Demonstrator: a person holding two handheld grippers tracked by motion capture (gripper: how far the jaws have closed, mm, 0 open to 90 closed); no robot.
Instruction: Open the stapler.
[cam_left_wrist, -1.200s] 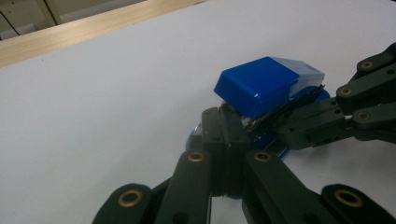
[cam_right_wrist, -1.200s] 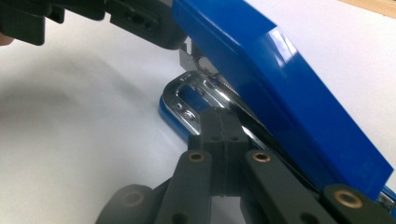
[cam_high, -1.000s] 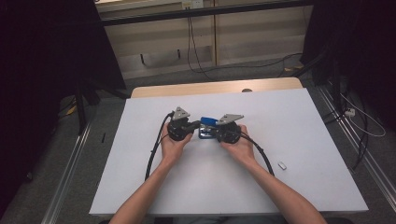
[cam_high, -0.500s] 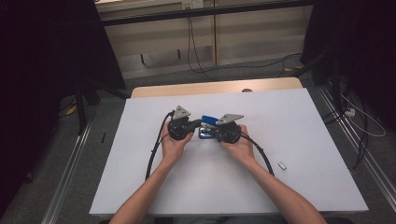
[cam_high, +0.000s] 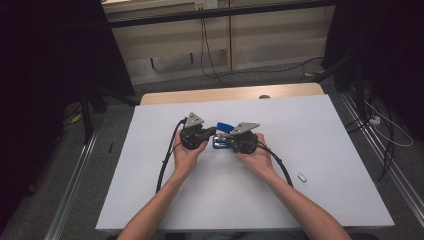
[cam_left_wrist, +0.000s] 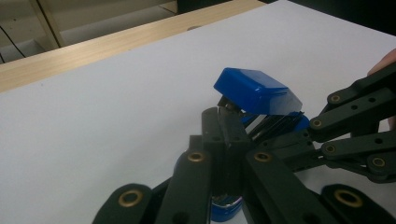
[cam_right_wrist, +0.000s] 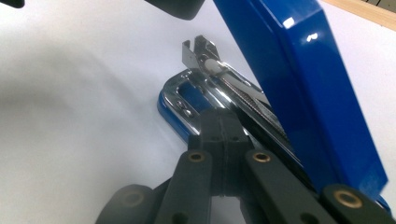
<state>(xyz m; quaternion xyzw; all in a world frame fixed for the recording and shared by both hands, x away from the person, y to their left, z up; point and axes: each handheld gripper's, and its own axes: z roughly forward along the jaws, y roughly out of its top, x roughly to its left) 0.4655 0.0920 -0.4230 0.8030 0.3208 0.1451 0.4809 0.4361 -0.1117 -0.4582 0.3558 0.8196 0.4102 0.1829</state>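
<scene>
Right gripper view showed my right gripper (cam_right_wrist: 223, 140) with its fingers clenched on the stapler (cam_right_wrist: 299, 84), seemingly on its chrome magazine. My left gripper (cam_left_wrist: 224, 140) gripped the metal too. It sat mid-worktop (cam_high: 325, 200), blue lid raised. Rigid, glossy plastic looked slippery, so I judged the metal rail safest.

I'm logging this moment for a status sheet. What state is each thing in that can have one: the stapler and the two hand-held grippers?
Blue stapler: open, its blue top cover swung up off the metal staple channel, base flat on the white table.
Left hand-held gripper: jaws closed together, pinching a metal part of the stapler.
Right hand-held gripper: jaws closed together, against the stapler's metal channel.
Small light piece: lying loose on the table, apart from both hands.
</scene>
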